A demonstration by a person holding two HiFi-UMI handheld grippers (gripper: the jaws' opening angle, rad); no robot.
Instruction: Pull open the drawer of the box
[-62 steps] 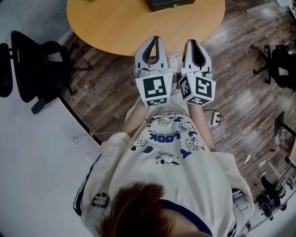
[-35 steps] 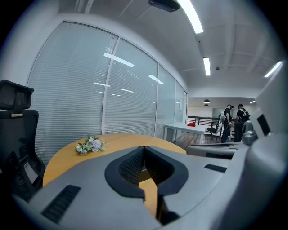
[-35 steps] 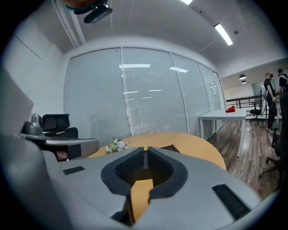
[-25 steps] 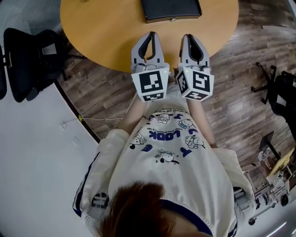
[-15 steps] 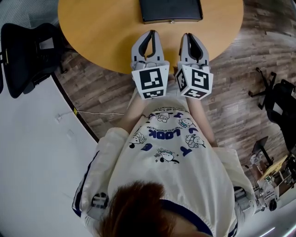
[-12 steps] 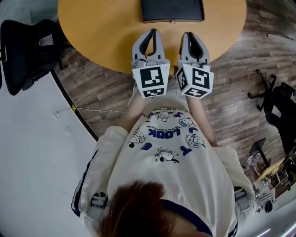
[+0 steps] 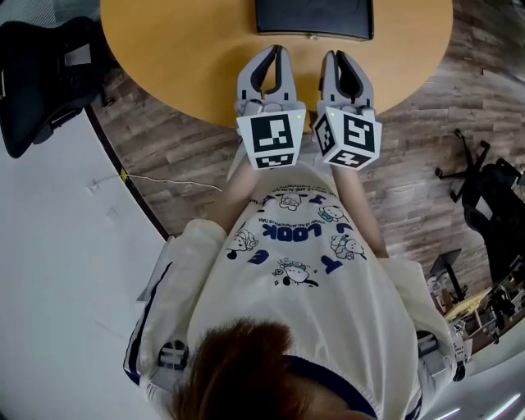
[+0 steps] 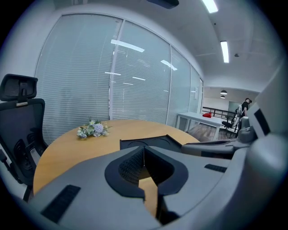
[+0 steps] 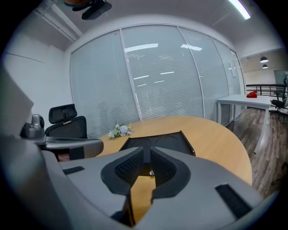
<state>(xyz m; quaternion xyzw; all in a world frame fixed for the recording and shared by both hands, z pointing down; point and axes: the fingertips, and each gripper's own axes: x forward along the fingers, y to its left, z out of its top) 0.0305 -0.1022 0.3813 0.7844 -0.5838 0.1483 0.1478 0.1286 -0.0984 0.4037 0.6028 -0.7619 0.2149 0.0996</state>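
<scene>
Jaws clenched shut and empty on both the left gripper [image 7: 275,51] and right gripper [image 7: 335,57]. One black box [image 7: 313,16] sits just ahead on the one round table [image 7: 189,49], plus one flower bunch [image 8: 92,130].

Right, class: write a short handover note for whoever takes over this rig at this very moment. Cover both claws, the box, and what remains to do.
Claws: the left claw is shut and empty, over the near edge of the round table. The right claw is beside it, also shut and empty.
Things: the black box lies flat on the table, just ahead of both claws. Its drawer knob faces you, nearer the right claw.
Done: the claws are in front of the box, neither touching it. The drawer looks closed.
Left: open a claw, grip the drawer knob and pull the drawer toward you.
</scene>
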